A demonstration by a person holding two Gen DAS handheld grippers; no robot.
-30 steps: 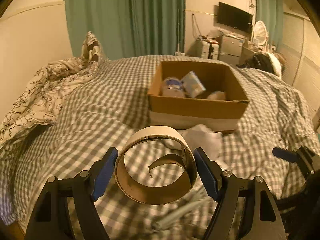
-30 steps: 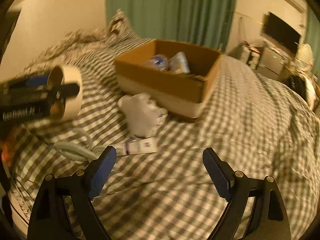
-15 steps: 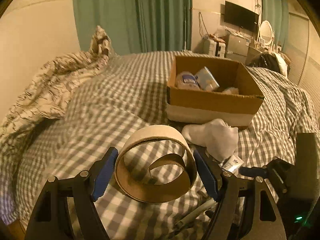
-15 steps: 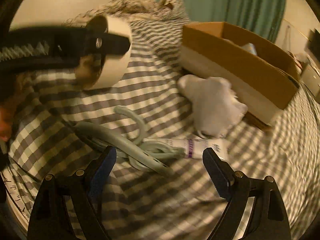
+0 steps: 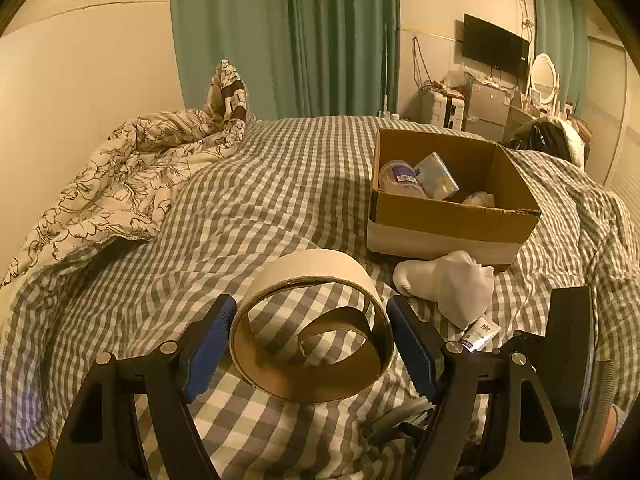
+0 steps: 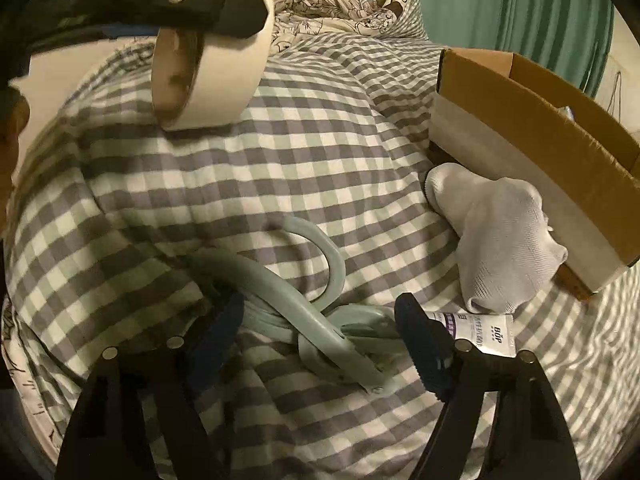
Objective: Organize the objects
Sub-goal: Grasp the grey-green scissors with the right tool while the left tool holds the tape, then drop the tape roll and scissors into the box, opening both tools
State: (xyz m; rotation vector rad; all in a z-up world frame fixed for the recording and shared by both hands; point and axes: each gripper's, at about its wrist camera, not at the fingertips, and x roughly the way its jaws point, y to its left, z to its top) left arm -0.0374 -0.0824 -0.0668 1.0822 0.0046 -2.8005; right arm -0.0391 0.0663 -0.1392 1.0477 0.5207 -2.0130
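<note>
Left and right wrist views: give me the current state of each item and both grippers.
tape roll: clamped in left gripper, off the bed
right gripper: open, low over the hanger
hanger: lying on the bedspread
sock: crumpled against the box
tube: lying flat
cardboard box: open, partly filled

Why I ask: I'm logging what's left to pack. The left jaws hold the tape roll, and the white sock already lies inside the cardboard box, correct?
Not quite. The left gripper does hold the tape roll, but the white sock is not inside the cardboard box; it lies on the checked bedspread against the box's outer wall. The right wrist view shows this plainly.
</note>
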